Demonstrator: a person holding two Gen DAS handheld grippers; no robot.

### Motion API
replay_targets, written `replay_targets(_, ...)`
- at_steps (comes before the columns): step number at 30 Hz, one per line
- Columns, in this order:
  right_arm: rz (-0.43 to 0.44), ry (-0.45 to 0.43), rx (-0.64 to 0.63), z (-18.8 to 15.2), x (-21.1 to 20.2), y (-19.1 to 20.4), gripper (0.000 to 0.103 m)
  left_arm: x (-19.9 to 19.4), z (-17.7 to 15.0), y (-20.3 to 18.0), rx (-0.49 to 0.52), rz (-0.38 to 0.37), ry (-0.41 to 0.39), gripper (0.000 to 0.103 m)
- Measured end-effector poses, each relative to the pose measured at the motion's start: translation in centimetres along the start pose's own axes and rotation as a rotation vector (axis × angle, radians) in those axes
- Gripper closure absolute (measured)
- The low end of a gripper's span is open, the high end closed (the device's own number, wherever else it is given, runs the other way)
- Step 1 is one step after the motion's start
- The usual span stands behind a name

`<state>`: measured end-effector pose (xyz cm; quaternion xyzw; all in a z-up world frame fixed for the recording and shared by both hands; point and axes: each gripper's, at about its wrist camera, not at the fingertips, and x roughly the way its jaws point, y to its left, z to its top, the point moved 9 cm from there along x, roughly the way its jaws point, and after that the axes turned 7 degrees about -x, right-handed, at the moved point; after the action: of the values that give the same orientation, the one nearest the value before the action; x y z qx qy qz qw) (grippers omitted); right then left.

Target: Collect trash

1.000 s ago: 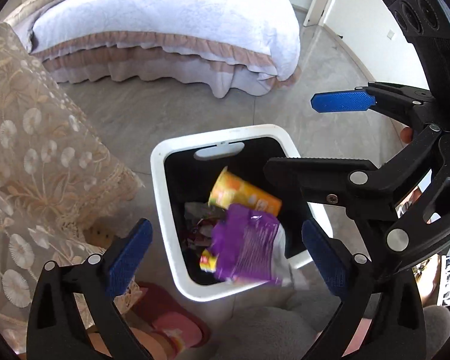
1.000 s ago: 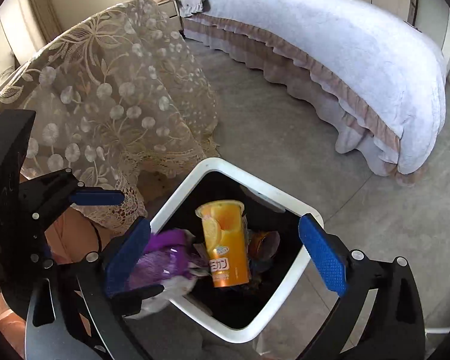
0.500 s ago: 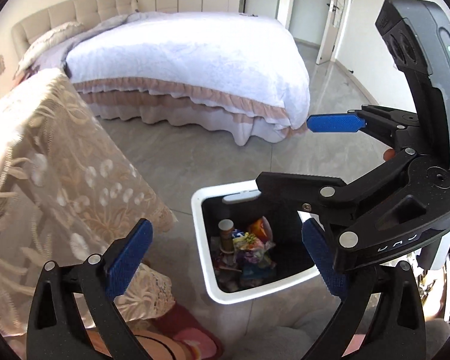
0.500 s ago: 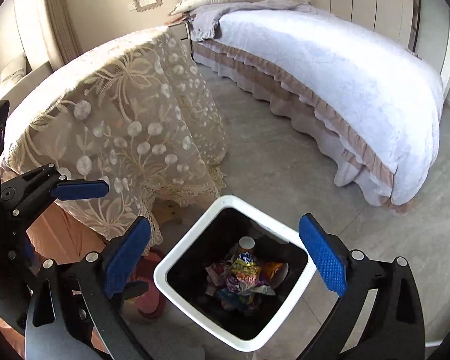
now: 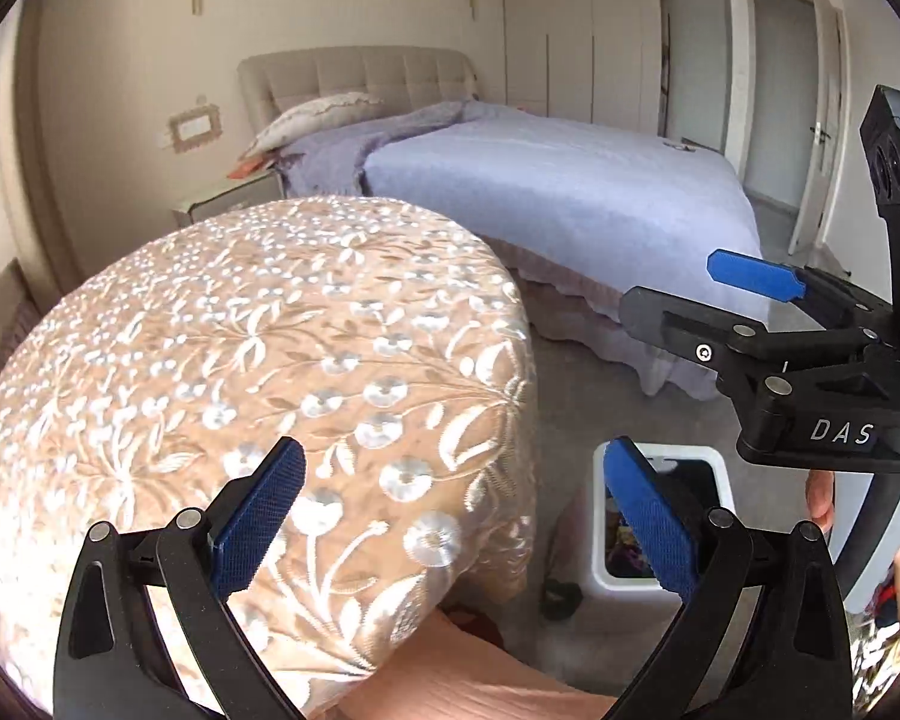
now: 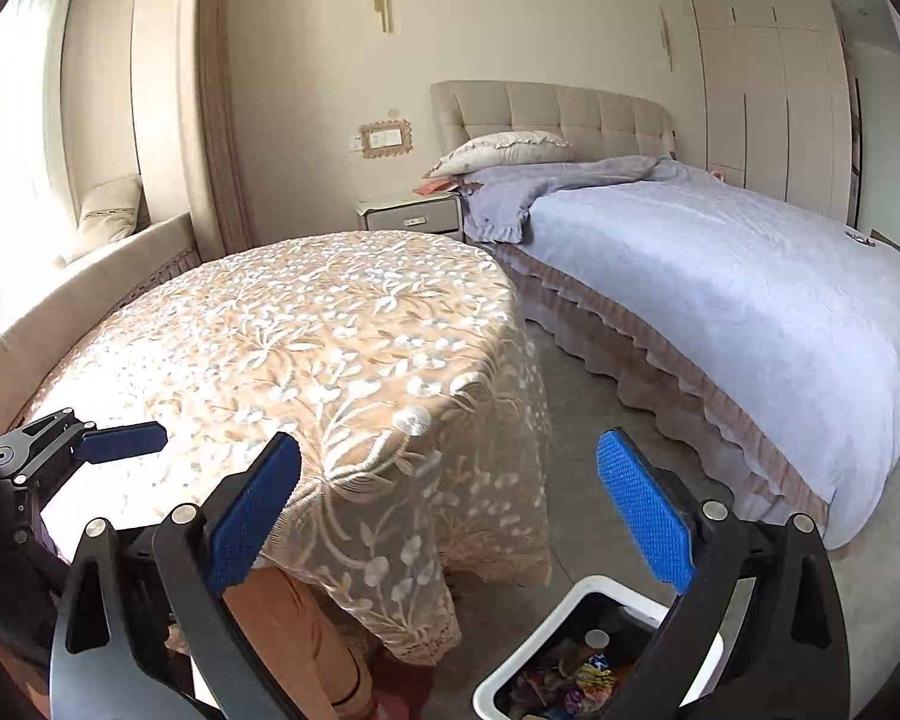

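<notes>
Standing beside the bed (image 6: 720, 276), the round table (image 6: 306, 336) is showing no trash on its cloth. Below it, the bin (image 6: 510, 675) is holding the wrappers (image 6: 570, 678), sitting low-right of both grippers. Left gripper (image 5: 450, 516) and right gripper (image 6: 450, 507) are gaping empty; right one is nearer.

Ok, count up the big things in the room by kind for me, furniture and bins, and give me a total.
Beds: 1
Tables: 1
Nightstands: 1
Trash bins: 1
Pillows: 1
Total: 5
</notes>
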<state>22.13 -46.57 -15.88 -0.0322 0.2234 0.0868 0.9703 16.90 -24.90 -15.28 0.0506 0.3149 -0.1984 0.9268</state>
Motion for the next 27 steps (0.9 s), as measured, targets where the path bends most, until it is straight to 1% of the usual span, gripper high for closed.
replay_targets(3, 0.0, -0.016, -0.014, 1.4, 0.2, 2.4, 0.004, -2.0, 0.3, 3.4, -0.043, 0.094, -0.049, 0.005)
replay_targets(6, 0.0, -0.033, -0.033, 2.5, 0.4, 4.9, 0.004, -3.3, 0.5, 5.6, -0.105, 0.099, -0.079, 0.005)
replay_targets(8, 0.02, -0.035, -0.043, 2.9, 0.5, 6.8, 0.004, -3.6, 0.3, 6.8, -0.136, 0.091, -0.088, 0.005)
replay_targets(10, 0.036, -0.037, -0.056, 3.2, 0.4, 8.6, 0.004, -4.4, 0.0, 8.3, -0.163, 0.102, -0.104, 0.005)
replay_targets(14, 0.04, -0.04, -0.112, 3.7, 0.5, 11.7, 0.004, -6.3, -0.8, 10.5, -0.216, 0.124, -0.145, 0.005)
replay_targets(17, 0.034, -0.037, -0.135, 3.9, 0.5, 13.2, 0.004, -7.5, -1.3, 11.8, -0.252, 0.126, -0.175, 0.005)
replay_targets(22, 0.035, -0.038, -0.125, 4.0, 0.4, 14.9, 0.004, -9.0, -2.3, 14.6, -0.298, 0.2, -0.201, 0.005)
replay_targets(27, 0.034, -0.038, -0.142, 4.0, 0.0, 16.8, 0.004, -10.4, -3.0, 16.4, -0.332, 0.218, -0.228, 0.005)
